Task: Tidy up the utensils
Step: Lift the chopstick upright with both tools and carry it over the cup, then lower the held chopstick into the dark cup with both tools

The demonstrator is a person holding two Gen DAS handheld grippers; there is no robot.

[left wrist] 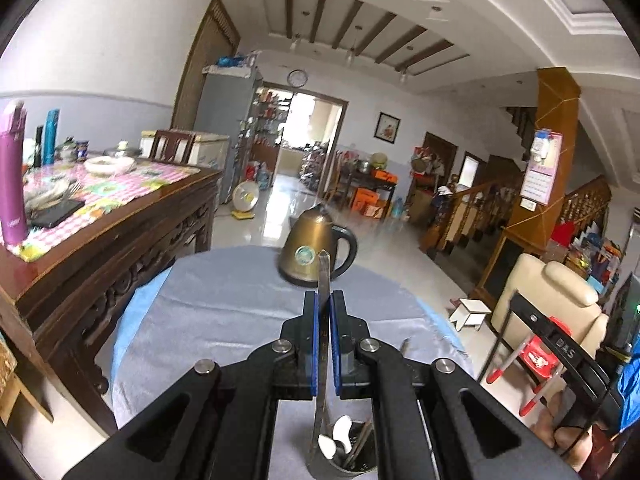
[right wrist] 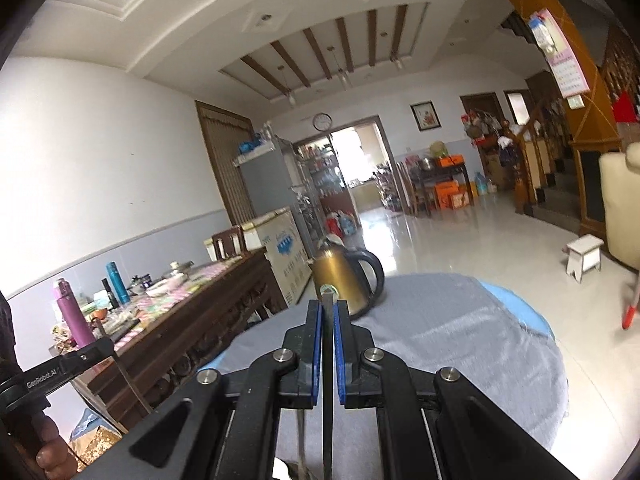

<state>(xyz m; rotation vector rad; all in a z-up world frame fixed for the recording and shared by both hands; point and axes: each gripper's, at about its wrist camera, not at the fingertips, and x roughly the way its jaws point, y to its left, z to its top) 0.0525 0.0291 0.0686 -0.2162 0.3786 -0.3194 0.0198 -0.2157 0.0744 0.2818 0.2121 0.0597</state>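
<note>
- 2 claws, each nearly closed on a thin utensil: left gripper (left wrist: 324,312) pinches a flat metal utensil (left wrist: 324,276) mid-shaft, right gripper (right wrist: 328,312) a dark, slim one (right wrist: 328,400).
- Both likely light, stiff and slippery; hold near the middle.
- Below the left claw, the holder cup (left wrist: 352,460) already contains spoons.
- Beyond stand the grey-clothed table (left wrist: 224,304) and kettle (left wrist: 312,248).

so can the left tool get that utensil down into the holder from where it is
Probably yes. The left tool is shut on the metal utensil, whose lower end hangs right at the holder below, already holding spoons; nothing visibly blocks it.
</note>
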